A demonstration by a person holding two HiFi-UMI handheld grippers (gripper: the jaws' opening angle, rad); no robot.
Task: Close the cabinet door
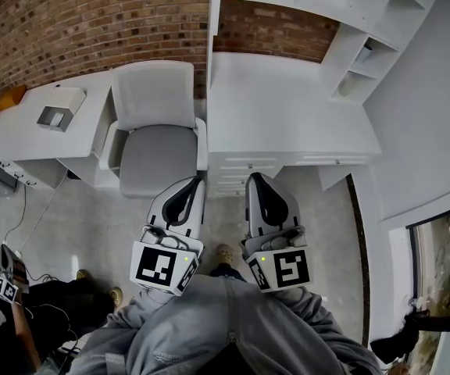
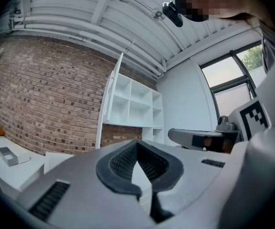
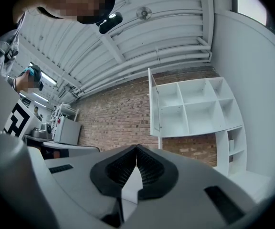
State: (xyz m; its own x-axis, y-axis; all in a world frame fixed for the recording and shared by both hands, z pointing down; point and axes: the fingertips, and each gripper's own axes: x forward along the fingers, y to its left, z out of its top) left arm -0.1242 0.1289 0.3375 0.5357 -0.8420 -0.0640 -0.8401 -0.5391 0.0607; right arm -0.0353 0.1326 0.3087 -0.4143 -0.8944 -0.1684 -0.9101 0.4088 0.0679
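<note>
**Left hand-held gripper [image 1: 196, 183] and right hand-held gripper [image 1: 255, 178], both shut and empty, face an open cabinet door**

Seen from the head camera, a person in grey trousers holds the two hand-held grippers side by side, close in front of their knees. Both point forward. Each hand-held gripper's own view shows its two ribbed black jaws meeting at the tips with nothing between them.

Ahead of the tips is bare grey floor, then a white worktop [image 1: 287, 116] with drawers beneath. A white padded armchair [image 1: 155, 131] stands just to its left. A white wall cabinet of open square shelves [image 3: 195, 109] hangs above the worktop, against a red brick wall [image 1: 92, 22].

The tall white flat-panel cabinet door [image 3: 154, 106] is at the cabinet's left side. It is swung wide open, so it juts out from the shelves towards the person and shows almost edge-on. A thin handle seems to sit on its inner face, though it is too small to be sure. The door is well apart from both hand-held grippers.

The step in hand looks like the approach, as nothing touches the door yet. The next move probably calls for raising one hand-held gripper to the door's outer, brick-wall side, near its free edge. It would then push the door round towards the shelves until it lies flat against them. The armchair and worktop edge lie along that path and would need clearing.
</note>
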